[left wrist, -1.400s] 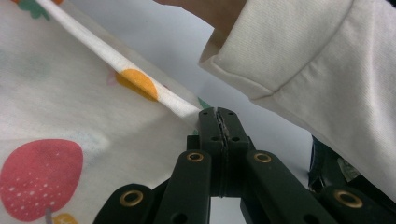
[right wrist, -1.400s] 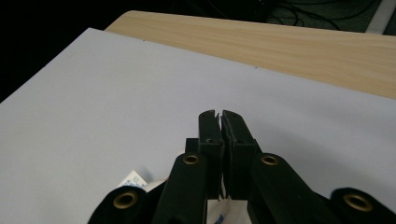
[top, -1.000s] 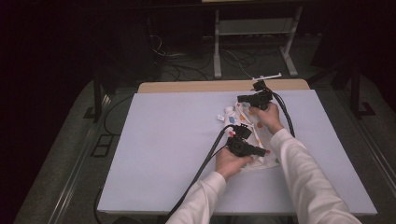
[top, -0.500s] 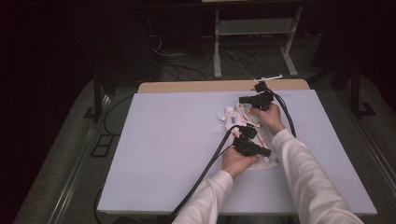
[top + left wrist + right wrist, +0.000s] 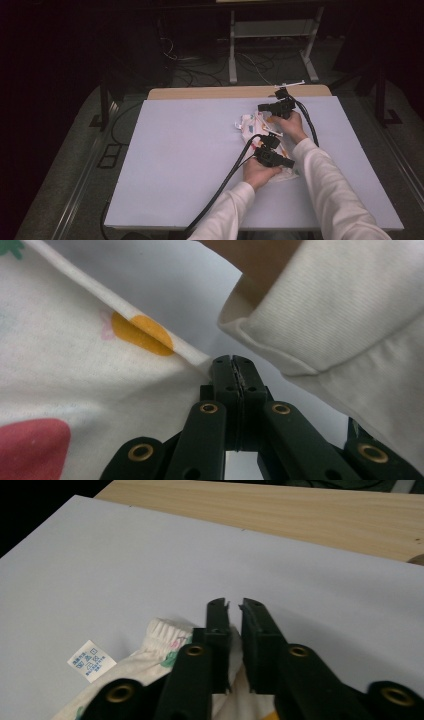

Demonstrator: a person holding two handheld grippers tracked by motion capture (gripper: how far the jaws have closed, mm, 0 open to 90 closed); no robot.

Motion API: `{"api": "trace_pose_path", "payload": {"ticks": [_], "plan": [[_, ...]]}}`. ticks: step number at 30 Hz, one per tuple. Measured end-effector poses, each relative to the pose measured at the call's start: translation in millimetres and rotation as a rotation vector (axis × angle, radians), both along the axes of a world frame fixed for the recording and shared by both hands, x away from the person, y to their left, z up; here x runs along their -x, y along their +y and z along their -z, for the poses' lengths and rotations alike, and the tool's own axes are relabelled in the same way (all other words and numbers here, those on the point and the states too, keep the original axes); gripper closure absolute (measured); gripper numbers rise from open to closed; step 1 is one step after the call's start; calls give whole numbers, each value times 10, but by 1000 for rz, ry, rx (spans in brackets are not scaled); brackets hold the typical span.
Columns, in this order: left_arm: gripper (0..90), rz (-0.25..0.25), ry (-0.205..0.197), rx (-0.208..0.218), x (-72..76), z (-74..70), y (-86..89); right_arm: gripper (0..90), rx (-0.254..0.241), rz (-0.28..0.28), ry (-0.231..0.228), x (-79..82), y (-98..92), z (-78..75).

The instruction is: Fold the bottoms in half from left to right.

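Note:
A small white garment (image 5: 248, 123) printed with coloured shapes lies crumpled on the pale table (image 5: 185, 150), right of centre. My left gripper (image 5: 289, 162) lies low at its near end, pointing right. In the left gripper view the gripper (image 5: 233, 360) is shut, with the garment's (image 5: 75, 375) hem corner running into the jaw tips. My right gripper (image 5: 261, 107) hovers at the far end, pointing left. Its jaws (image 5: 234, 604) have just been opening and stand a narrow gap apart above the elastic edge (image 5: 162, 629). White cloth shows low in the gap, not pressed.
A care label (image 5: 91, 661) sticks out of the garment onto the table. A bare wooden strip (image 5: 210, 93) runs along the table's far edge. The person's white sleeve (image 5: 340, 315) passes close over the left gripper. Black cables (image 5: 225, 185) trail toward the near edge.
My left hand and its gripper have slid a little to the right along the garment's near end. The right hand has stayed in place.

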State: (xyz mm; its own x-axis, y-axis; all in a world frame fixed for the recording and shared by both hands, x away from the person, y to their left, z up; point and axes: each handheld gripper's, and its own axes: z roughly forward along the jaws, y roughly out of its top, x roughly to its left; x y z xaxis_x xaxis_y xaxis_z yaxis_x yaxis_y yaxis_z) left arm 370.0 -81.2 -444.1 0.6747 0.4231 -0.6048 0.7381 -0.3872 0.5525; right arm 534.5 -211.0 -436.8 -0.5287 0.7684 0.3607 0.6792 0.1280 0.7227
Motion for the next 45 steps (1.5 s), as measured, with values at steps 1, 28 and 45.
{"api": "trace_pose_path", "payload": {"ticks": [1, 28, 45], "plan": [[893, 2, -1, -1, -1, 1, -12, 741, -2, 4, -3, 3, -17, -9], [598, 14, 10, 28, 50, 5, -102, 134, -82, -9, -22, 303, -330, -246], [125, -5, -159, 10, 79, -263, 155, 0, -78, 4, -76, 546, -348, -320]]}}
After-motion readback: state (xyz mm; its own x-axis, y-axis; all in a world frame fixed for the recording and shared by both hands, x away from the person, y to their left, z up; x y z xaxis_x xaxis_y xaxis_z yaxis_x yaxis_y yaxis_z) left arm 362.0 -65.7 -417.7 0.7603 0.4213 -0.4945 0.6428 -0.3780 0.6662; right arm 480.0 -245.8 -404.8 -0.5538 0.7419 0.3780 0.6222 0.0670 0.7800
